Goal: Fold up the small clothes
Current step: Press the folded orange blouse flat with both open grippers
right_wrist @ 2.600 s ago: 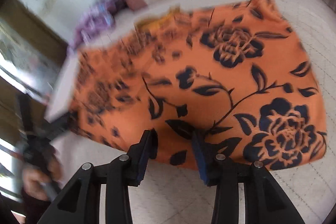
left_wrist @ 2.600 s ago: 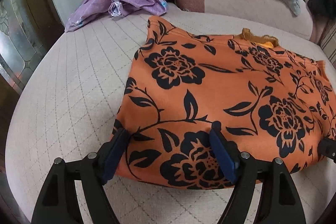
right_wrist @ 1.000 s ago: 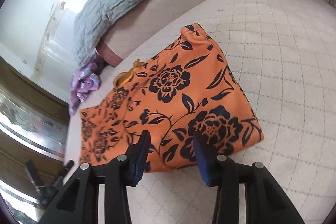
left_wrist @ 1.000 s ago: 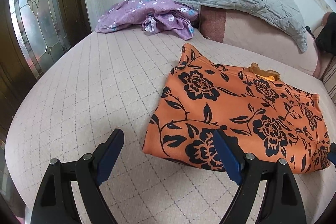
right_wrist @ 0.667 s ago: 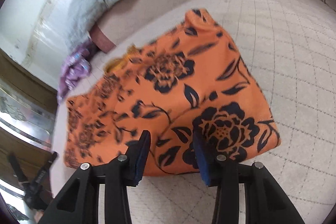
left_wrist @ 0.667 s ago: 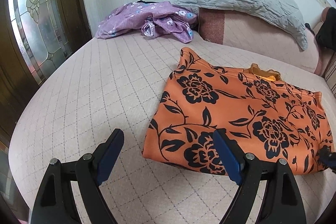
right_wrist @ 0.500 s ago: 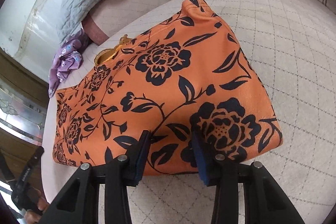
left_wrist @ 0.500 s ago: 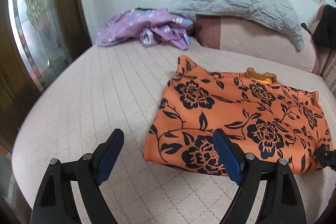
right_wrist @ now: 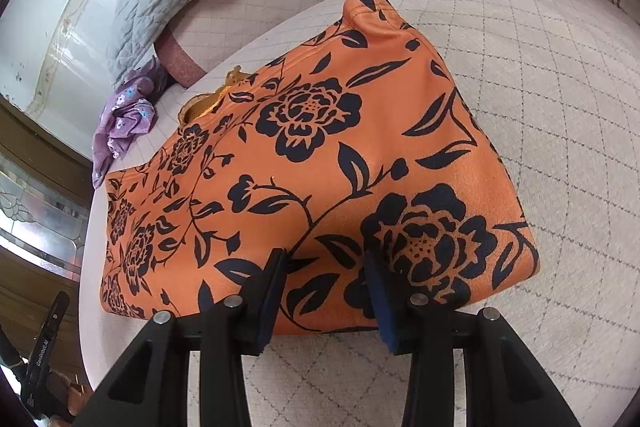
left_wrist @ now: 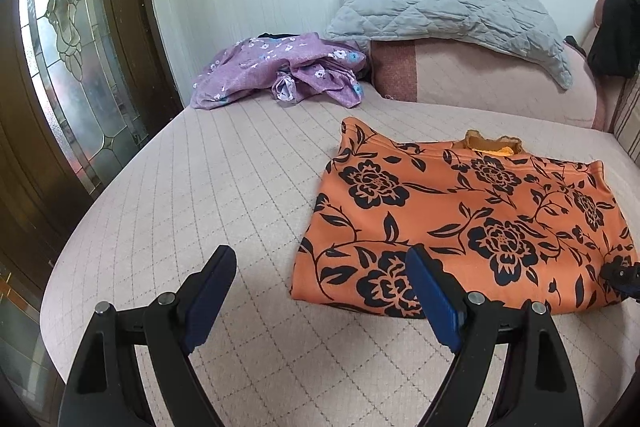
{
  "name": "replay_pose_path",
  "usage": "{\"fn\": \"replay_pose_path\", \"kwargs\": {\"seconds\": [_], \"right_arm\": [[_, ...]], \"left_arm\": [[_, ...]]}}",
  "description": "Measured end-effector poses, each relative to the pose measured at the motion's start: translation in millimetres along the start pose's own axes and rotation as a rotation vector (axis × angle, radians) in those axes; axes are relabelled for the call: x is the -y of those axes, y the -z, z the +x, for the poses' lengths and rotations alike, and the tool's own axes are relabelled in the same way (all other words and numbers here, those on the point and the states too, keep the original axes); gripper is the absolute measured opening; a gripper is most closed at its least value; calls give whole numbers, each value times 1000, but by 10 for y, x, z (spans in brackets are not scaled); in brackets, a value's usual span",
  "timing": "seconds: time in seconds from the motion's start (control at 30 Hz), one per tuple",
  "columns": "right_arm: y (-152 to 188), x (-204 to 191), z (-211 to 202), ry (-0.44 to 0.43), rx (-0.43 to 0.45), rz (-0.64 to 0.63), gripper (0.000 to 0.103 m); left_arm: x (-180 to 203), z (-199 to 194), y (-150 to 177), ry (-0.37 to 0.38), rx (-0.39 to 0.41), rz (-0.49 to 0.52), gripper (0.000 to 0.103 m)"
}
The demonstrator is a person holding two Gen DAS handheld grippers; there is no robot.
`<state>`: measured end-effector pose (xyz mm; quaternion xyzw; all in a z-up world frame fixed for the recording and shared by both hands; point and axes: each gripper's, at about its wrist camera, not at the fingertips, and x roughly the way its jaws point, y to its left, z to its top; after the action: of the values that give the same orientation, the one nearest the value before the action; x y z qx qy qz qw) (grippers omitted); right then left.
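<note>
Left hand-held gripper (left_wrist: pixel 320 297): spread wide, nothing between the pads, hovering over bare quilted bed cover (left_wrist: pixel 224 187) at lower centre of the left wrist view, off the near left corner of the orange floral garment (left_wrist: pixel 460 223). Right hand-held gripper (right_wrist: pixel 324 279): partly open, pads poised at the garment's near folded edge, lower centre of the right wrist view; no cloth visibly pinched, contact with the fabric hard to judge.

Orange floral garment: lying flat, already folded into a rough rectangle, filling the middle of the right wrist view, yellow collar (right_wrist: pixel 208 103) peeking out at the far edge. Purple flowered garment (left_wrist: pixel 280 75) crumpled at upper centre of the left wrist view, beside the grey quilted pillow (left_wrist: pixel 448 15).

Likely risks: catching only the top layer at the near edge, undoing the fold on lifting; uneven lift with one corner free, skewing the rectangle; pads snagging the bed cover along with the cloth.
</note>
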<state>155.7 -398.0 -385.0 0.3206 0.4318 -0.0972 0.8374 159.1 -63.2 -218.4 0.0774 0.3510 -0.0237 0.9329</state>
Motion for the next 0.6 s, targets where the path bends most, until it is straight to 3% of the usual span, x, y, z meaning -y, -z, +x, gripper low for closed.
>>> {"fn": "replay_pose_path", "kwargs": {"seconds": [0.3, 0.6], "right_arm": [[16, -35, 25, 8, 6, -12, 44], [5, -25, 29, -8, -4, -22, 46]], "left_arm": [[83, 96, 16, 7, -18, 1, 87], [222, 452, 111, 104, -195, -22, 87]]}}
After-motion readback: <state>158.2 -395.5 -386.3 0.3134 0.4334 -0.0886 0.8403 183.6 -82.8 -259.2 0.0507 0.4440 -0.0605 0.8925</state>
